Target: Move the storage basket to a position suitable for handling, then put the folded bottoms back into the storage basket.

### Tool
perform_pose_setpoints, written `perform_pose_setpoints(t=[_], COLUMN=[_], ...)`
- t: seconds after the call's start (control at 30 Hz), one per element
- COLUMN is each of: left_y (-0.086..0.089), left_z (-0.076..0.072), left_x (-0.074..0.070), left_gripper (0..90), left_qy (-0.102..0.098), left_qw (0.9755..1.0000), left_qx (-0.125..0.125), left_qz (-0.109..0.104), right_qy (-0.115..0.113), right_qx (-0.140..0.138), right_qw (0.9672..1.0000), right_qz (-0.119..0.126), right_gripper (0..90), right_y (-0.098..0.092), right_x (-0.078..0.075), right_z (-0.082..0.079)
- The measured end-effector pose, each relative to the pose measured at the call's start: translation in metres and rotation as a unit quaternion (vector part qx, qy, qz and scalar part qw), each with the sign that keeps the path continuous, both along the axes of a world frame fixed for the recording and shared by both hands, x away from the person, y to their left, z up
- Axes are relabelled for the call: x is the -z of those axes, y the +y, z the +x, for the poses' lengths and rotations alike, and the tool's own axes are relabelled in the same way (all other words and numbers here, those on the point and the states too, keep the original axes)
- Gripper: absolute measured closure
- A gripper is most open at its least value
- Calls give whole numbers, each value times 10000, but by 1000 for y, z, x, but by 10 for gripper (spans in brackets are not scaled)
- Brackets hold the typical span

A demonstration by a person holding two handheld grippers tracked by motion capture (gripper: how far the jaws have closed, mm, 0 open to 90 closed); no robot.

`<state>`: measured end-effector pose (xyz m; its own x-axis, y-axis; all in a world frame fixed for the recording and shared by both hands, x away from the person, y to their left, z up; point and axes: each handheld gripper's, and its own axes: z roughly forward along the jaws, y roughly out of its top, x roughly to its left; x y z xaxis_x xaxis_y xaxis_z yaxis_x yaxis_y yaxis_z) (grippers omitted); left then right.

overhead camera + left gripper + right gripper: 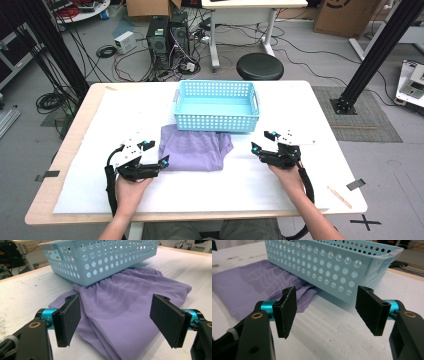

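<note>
A lilac cloth (196,147) lies folded on the white table sheet, its far edge tucked under the light blue perforated basket (216,122). The left gripper (154,154) hovers at the cloth's left edge, open, with nothing between its pads. In the left gripper view the cloth (125,307) spreads between and beyond the jaws, below the basket (100,260). My right gripper (264,141) stands open to the right of the cloth, near the basket's front right corner. The right gripper view shows the basket (332,267) ahead, the cloth (254,282) to the left and bare sheet between the pads.
The white sheet (240,185) covers a wooden table (60,165). A wooden stick (340,196) and black tape (355,184) lie near the right front corner. Beyond the table stand a black stool (259,66), computer towers (167,40) and cables on the floor.
</note>
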<state>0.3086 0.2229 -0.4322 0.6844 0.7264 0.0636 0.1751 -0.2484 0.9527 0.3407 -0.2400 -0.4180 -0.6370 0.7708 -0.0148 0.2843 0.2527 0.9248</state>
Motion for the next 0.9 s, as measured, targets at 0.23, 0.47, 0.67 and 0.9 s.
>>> perform_pose_setpoints(t=[0.23, 0.47, 0.67, 0.9], left_y=[4, 6, 5, -1], left_z=[-2, -2, -2, -1], left_x=[0, -1, 0, 0], left_gripper=[244, 210, 211, 252], left_qy=[-67, -6, 210, 591], left_qw=[9999, 9994, 9992, 9970], left_qx=[-133, -325, -331, -481], left_qz=[7, -73, -104, -170], right_qy=[-27, -82, -232, -193], right_qx=[30, 30, 73, -33], right_qw=[10000, 9999, 9997, 9995], right_qz=[-44, -139, -22, -227], right_gripper=[342, 342, 342, 351], right_y=[2, 0, 5, 22], right_x=[1, 2, -4, 1], right_z=[3, 1, -4, -8])
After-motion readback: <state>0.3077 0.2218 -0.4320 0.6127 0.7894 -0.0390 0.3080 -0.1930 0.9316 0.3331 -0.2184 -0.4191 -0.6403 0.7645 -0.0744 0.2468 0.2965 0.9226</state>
